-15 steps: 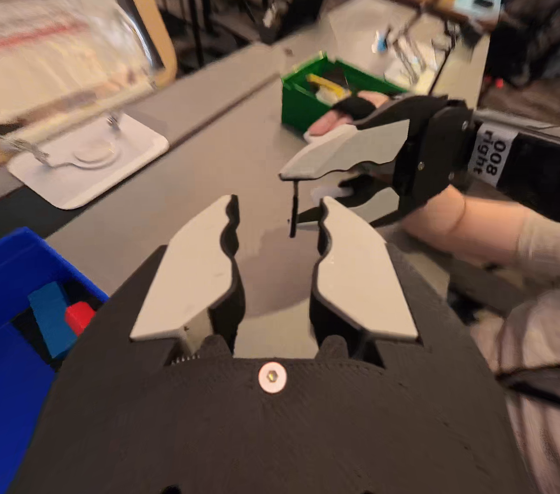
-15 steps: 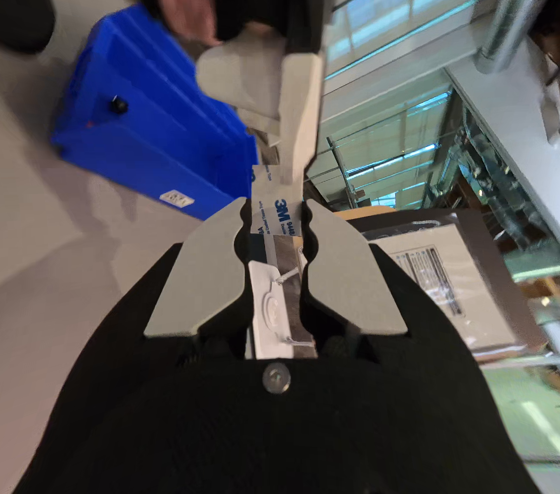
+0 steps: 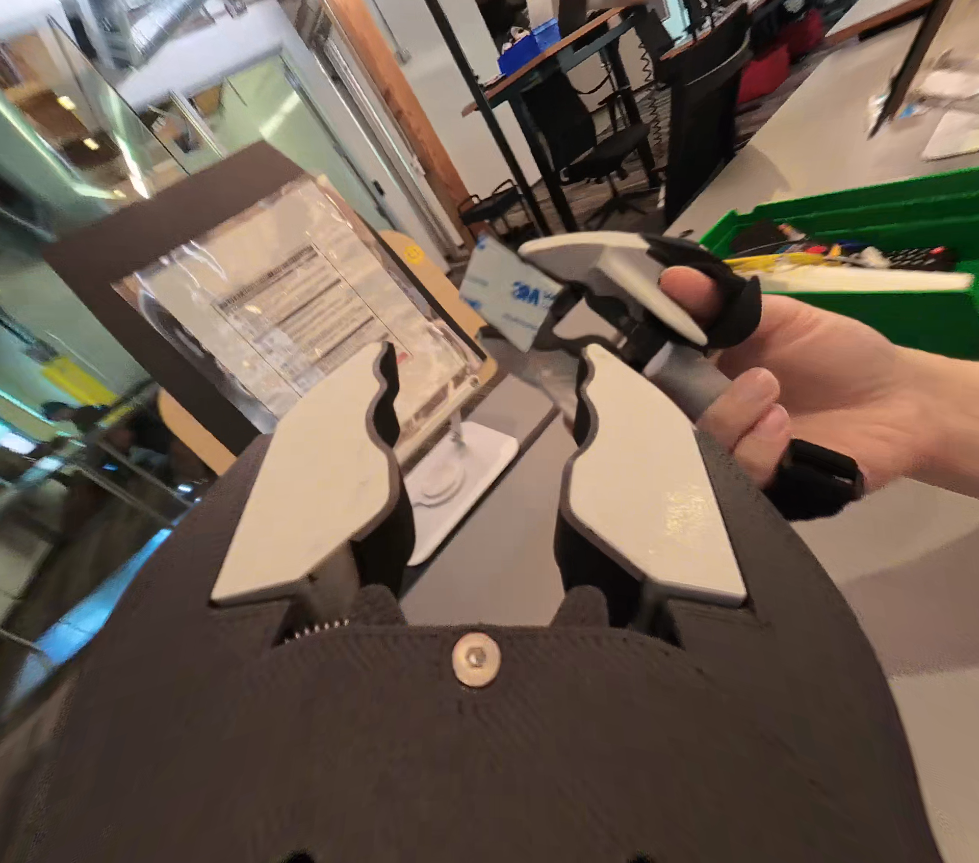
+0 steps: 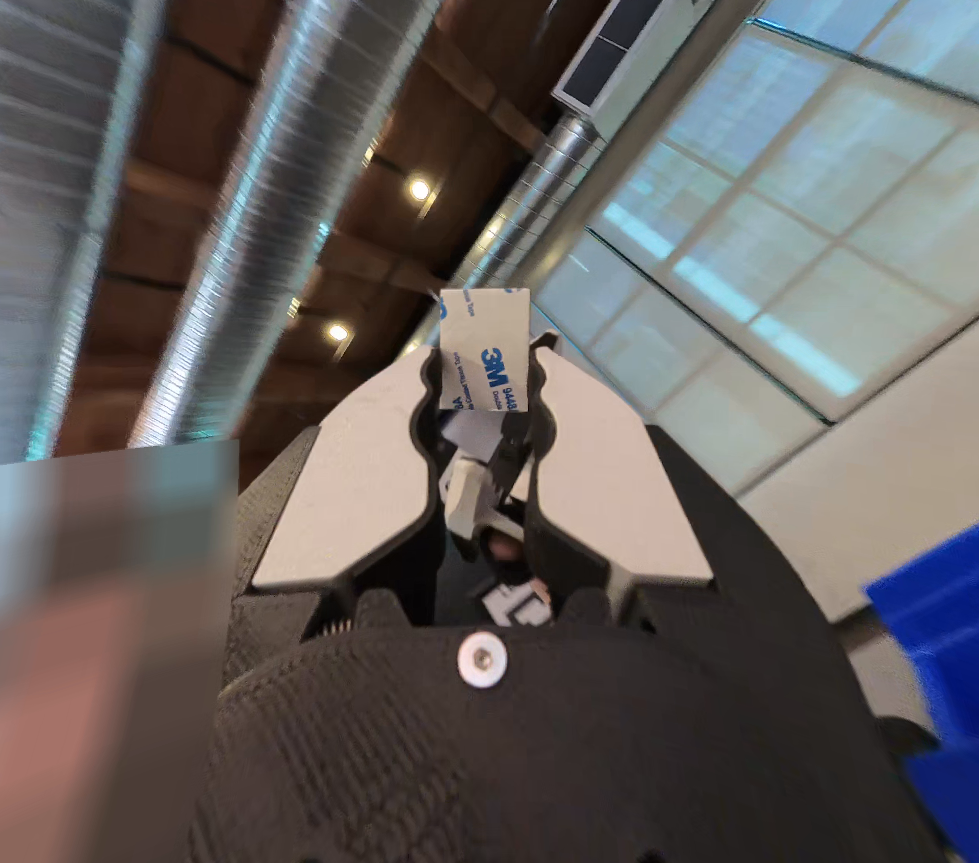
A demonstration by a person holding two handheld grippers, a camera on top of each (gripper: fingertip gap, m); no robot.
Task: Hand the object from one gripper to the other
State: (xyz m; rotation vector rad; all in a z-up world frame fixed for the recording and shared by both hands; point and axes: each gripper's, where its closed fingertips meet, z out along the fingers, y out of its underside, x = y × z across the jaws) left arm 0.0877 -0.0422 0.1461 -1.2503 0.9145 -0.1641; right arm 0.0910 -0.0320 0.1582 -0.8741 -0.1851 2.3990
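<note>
White pad point(image 4: 484, 350) with blue print pinched between right gripper point(image 4: 484, 363) fingertips, top half poking out past them, left gripper point(image 3: 484, 374) fingers spread apart and empty, pad held just beyond its right fingertip point(image 3: 596, 361).

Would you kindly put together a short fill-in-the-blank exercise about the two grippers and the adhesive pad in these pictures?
1. The white adhesive pad is clamped in the ____ gripper.
2. The left gripper has its jaws ____, with nothing between them.
3. The bin behind the hand is ____ in colour.
4. At the right edge of the right wrist view, part of a ____ bin shows.

Missing words: right; open; green; blue
</note>
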